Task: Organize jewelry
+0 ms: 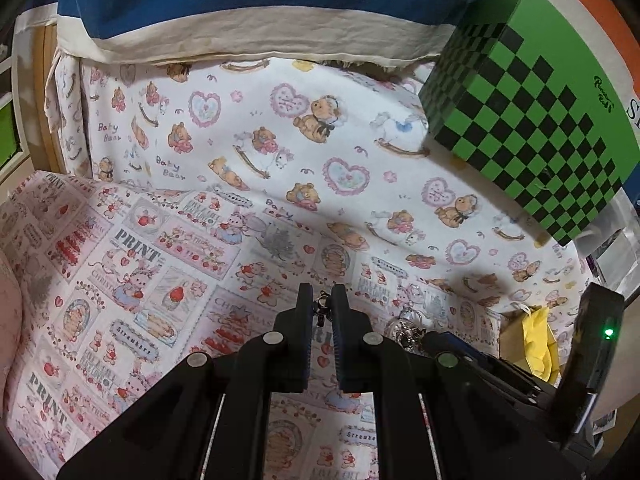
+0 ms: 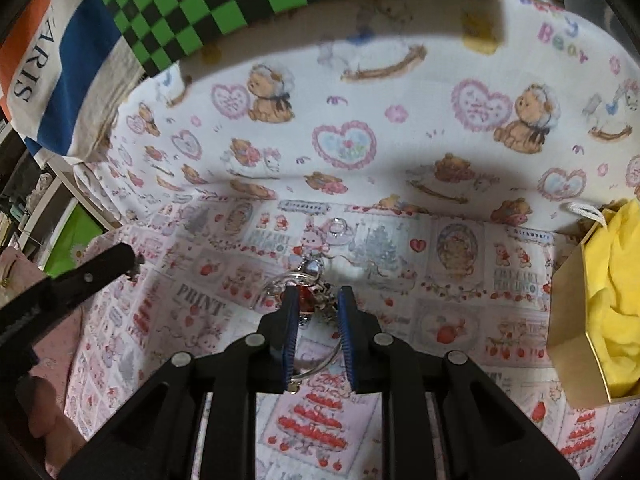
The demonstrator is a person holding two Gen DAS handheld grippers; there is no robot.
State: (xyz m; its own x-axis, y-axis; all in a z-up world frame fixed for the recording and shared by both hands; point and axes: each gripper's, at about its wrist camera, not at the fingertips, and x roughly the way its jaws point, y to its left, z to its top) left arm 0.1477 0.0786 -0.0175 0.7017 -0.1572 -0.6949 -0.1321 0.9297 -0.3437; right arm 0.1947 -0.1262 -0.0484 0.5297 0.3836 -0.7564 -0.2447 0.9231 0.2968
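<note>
While blurred, jewelry pile (image 2: 316, 304) sits between right jaws | charm (image 1: 321, 310) partly hidden

A small silvery charm (image 1: 321, 309) with a ring at its top and a dark bit beneath hangs pinched between two near-closed black fingers, above the pink printed cloth (image 1: 132, 264). To its right a heap of jewelry (image 2: 310, 296) lies on that cloth: tangled silver rings and chain with a red bead showing. A clear glassy ring (image 2: 338, 227) lies just beyond the heap.
</note>
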